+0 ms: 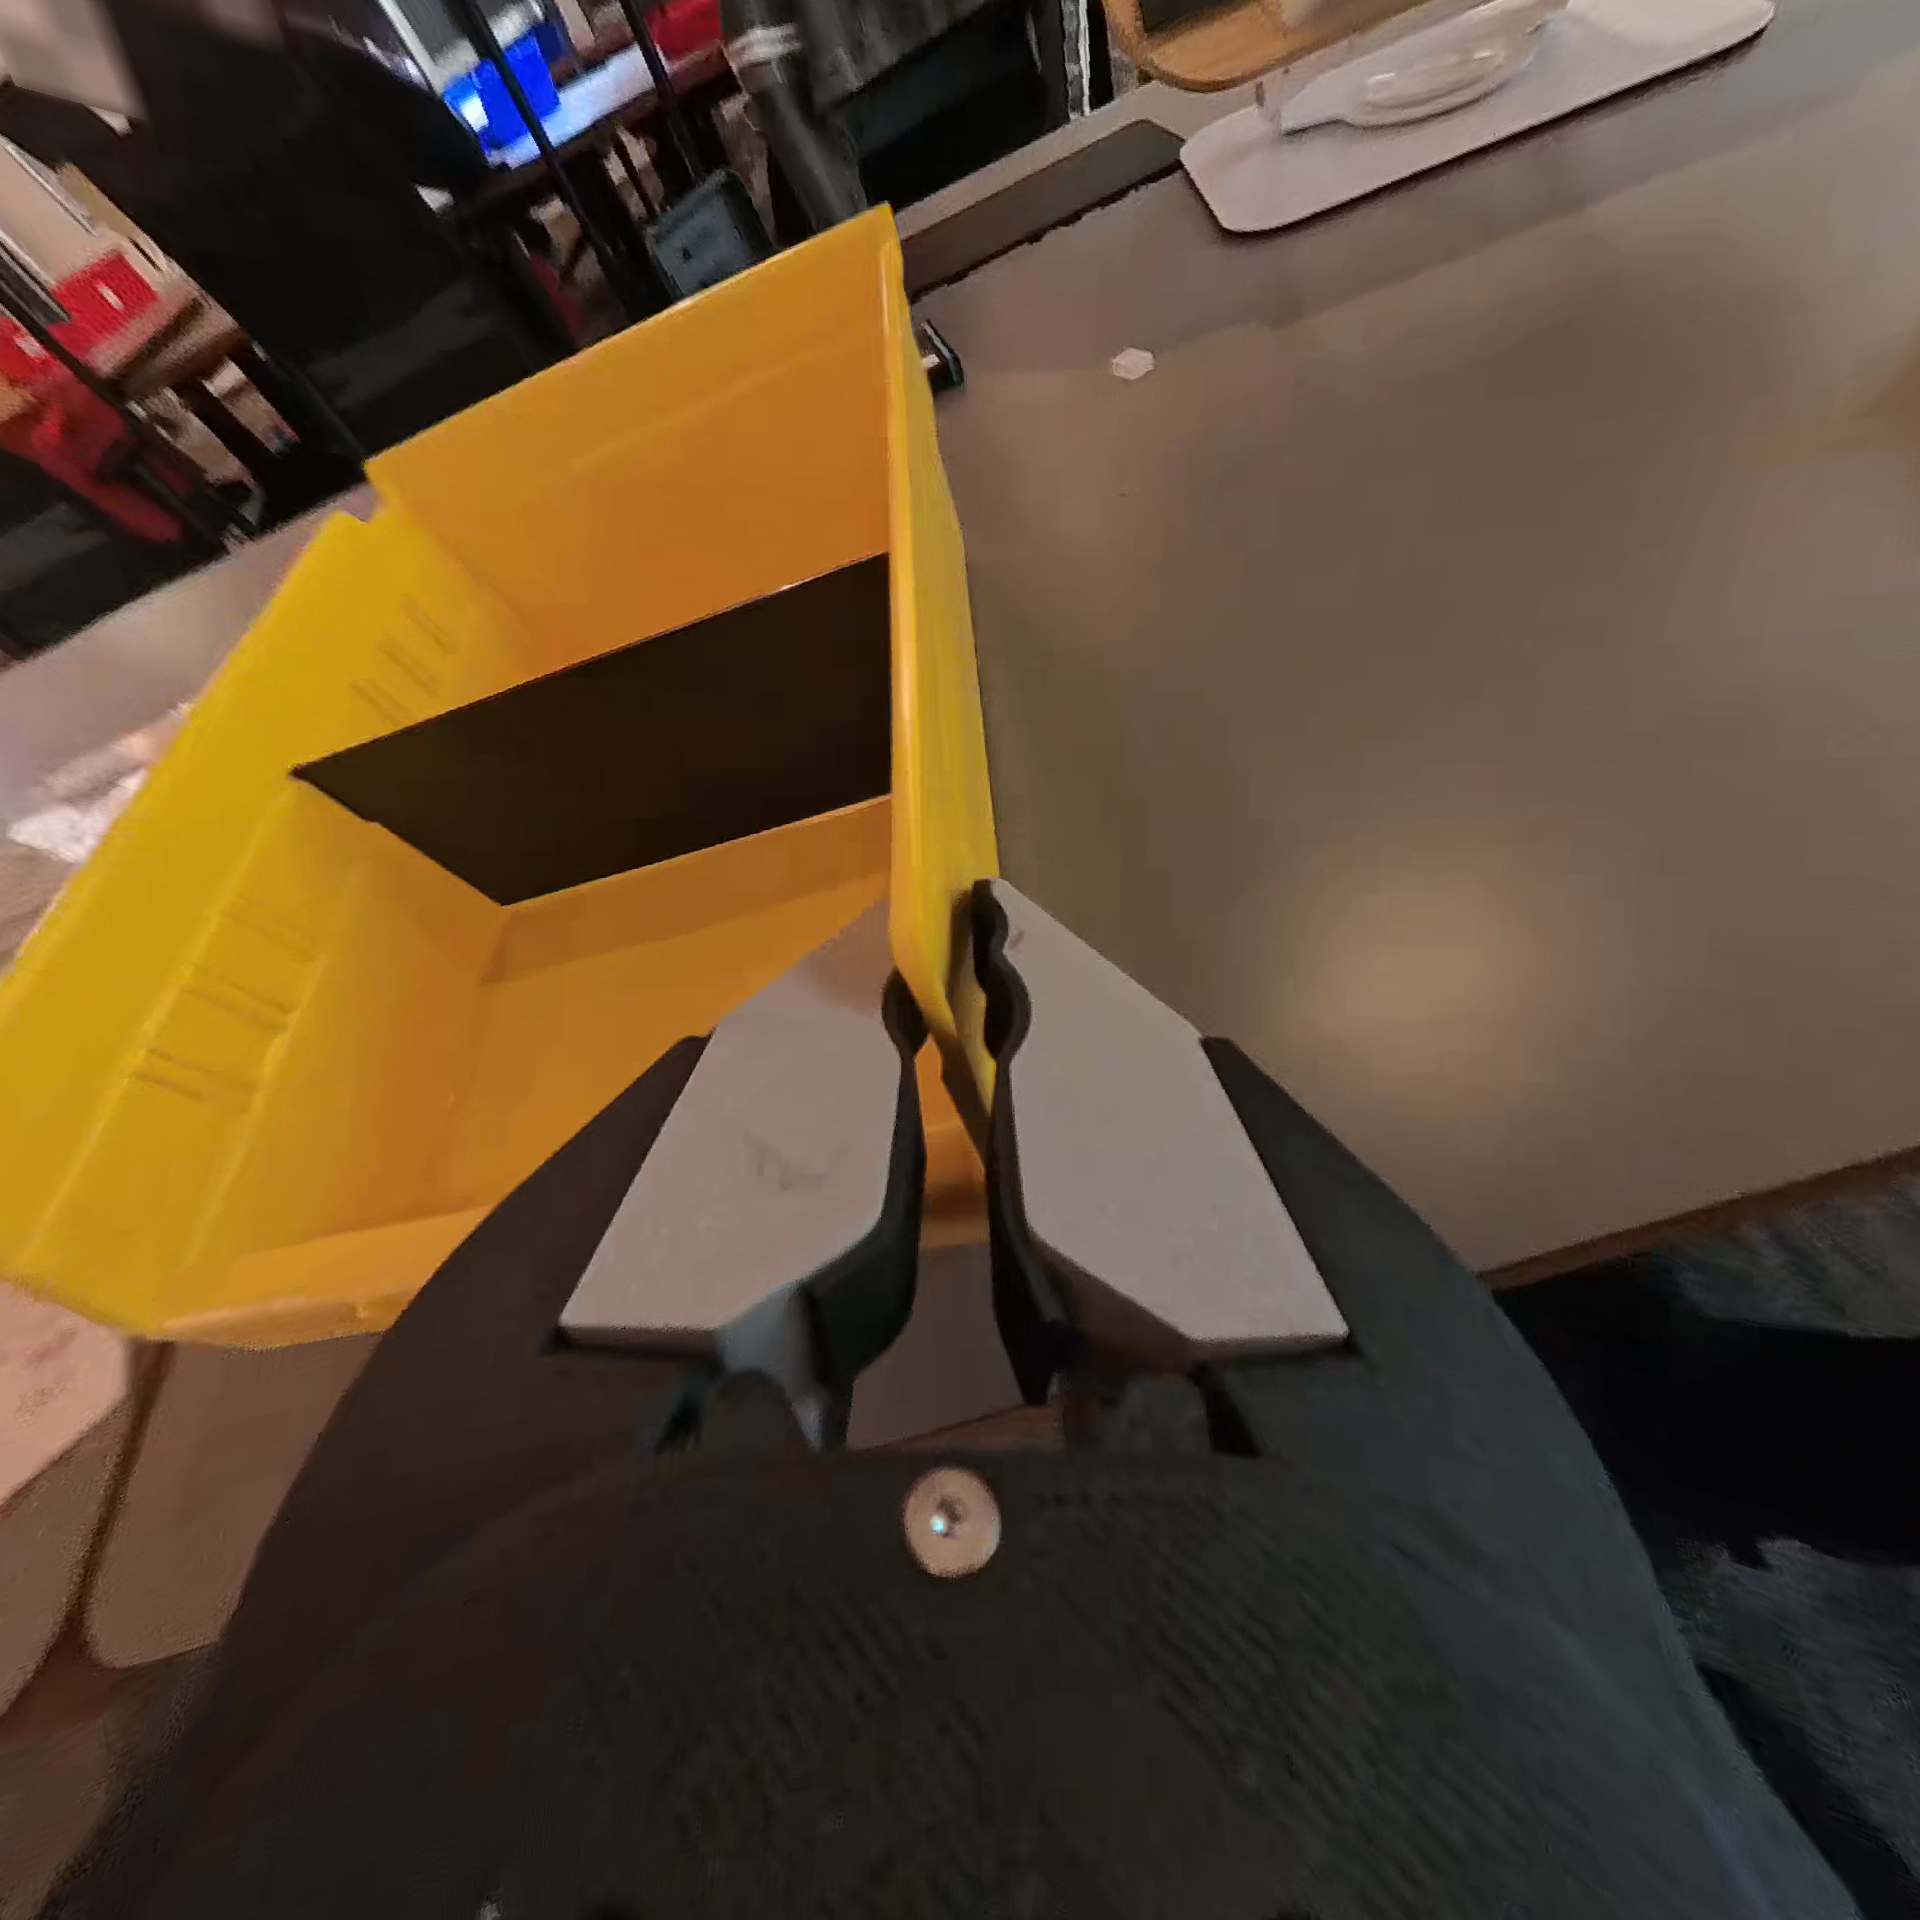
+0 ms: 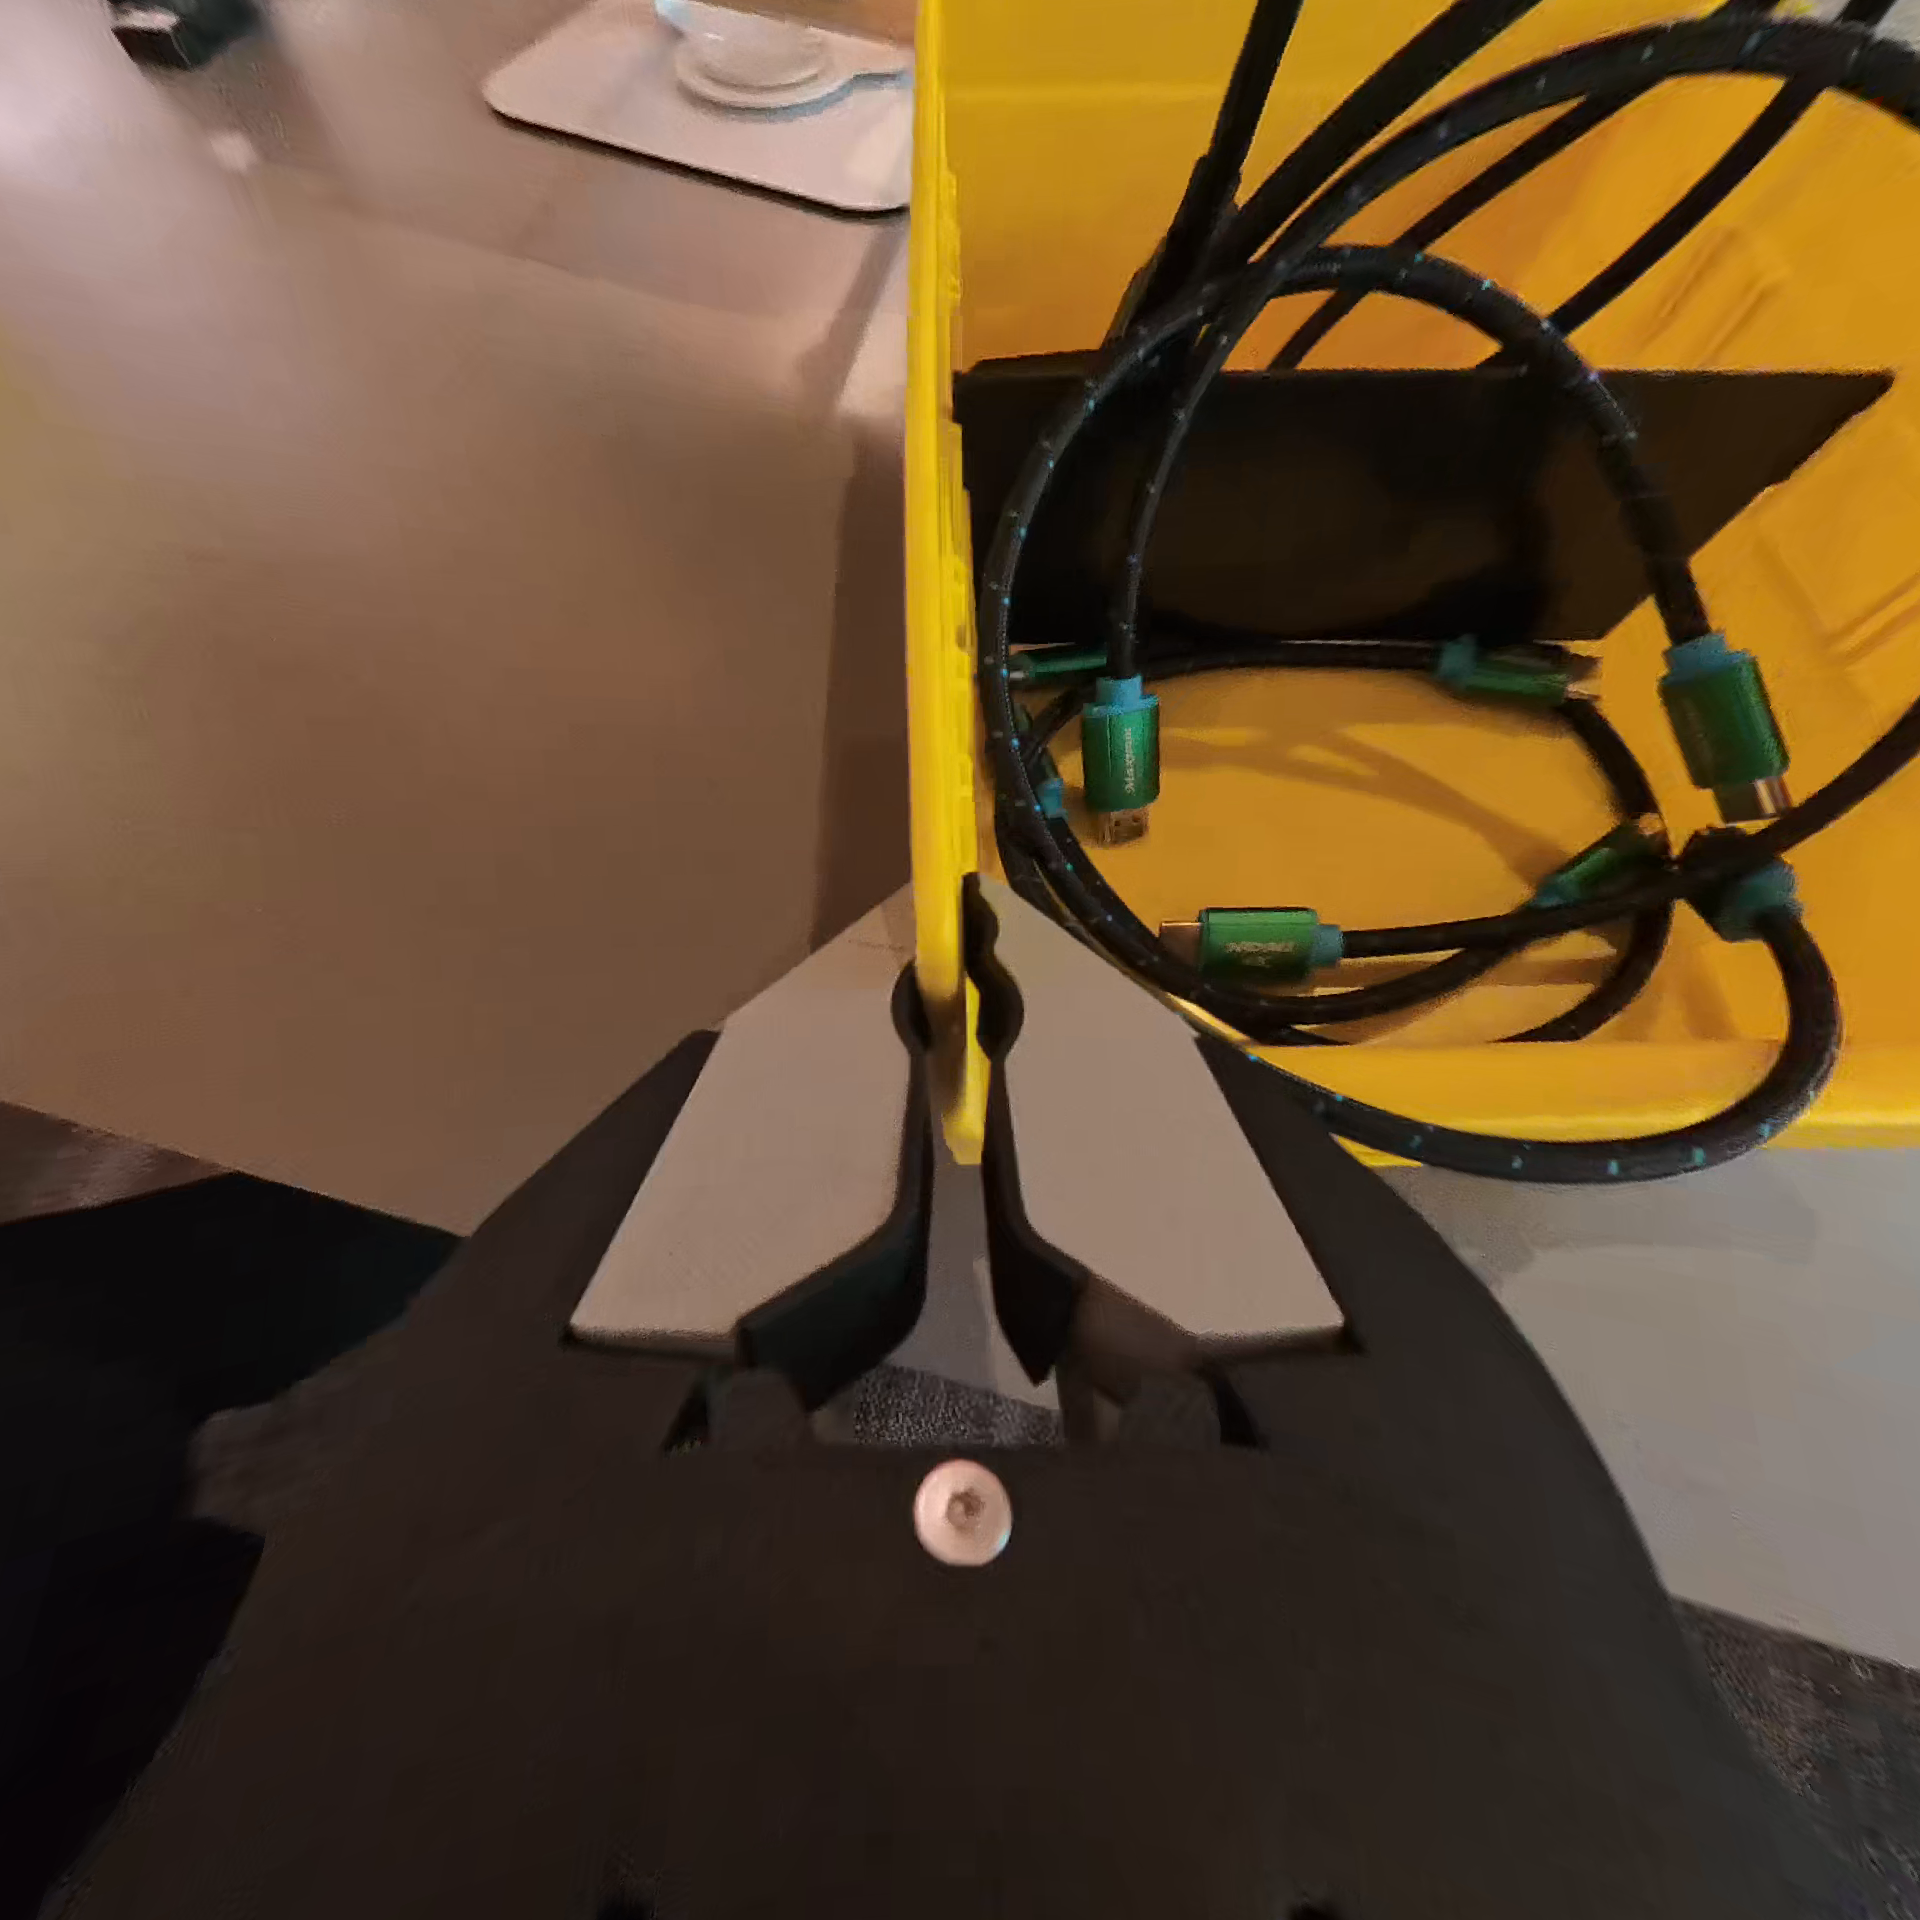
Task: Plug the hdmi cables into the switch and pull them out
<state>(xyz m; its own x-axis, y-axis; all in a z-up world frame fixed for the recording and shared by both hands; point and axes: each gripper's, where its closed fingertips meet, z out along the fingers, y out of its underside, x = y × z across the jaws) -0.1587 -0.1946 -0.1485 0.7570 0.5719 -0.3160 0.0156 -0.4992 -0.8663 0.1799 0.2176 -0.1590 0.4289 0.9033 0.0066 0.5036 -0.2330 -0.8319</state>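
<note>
In the left wrist view, my left gripper point(image 1: 951, 997) is shut on the near end of the right wall of a yellow plastic bin point(image 1: 623, 520). That bin looks empty apart from a black panel point(image 1: 644, 727) across its inside. In the right wrist view, my right gripper point(image 2: 951, 987) is shut on the left wall of a yellow bin point(image 2: 940, 520). This bin holds several coiled black braided HDMI cables point(image 2: 1558, 1132) with green plugs point(image 2: 1120, 748), and a black panel point(image 2: 1351, 499) at its back. One cable loop hangs over the bin's front lip. No switch is in view.
The bins stand on a brown-grey table point(image 1: 1455, 727). A grey mat with a clear dish point(image 1: 1455, 94) lies at the far side and also shows in the right wrist view point(image 2: 707, 104). The table's front edge point(image 1: 1662, 1216) is close. A pale box point(image 1: 52, 1403) sits at the left. One gripper's finger ends stand about 55 cm off the other's.
</note>
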